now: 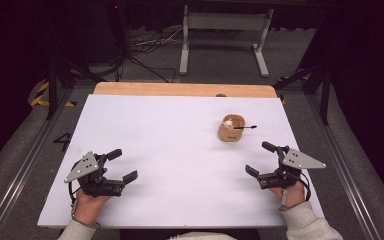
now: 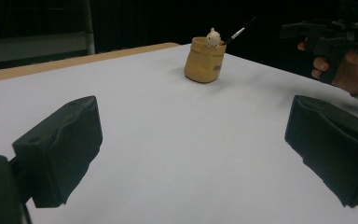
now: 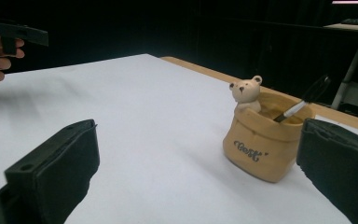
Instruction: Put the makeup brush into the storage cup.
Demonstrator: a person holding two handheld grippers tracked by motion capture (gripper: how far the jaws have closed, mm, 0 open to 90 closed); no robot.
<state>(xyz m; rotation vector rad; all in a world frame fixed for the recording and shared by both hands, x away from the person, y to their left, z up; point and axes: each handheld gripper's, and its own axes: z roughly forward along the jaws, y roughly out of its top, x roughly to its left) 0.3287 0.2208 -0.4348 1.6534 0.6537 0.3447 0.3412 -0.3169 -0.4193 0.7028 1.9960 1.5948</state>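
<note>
The white table top (image 1: 170,150) lies bare across its whole middle and left, so either hand can sweep there freely. The one obstacle is a tan sack-shaped pot (image 1: 230,129) on the right half, with a small bear figure (image 3: 245,93) at its rim and a black brush (image 1: 246,127) jutting out toward the right edge.
</note>
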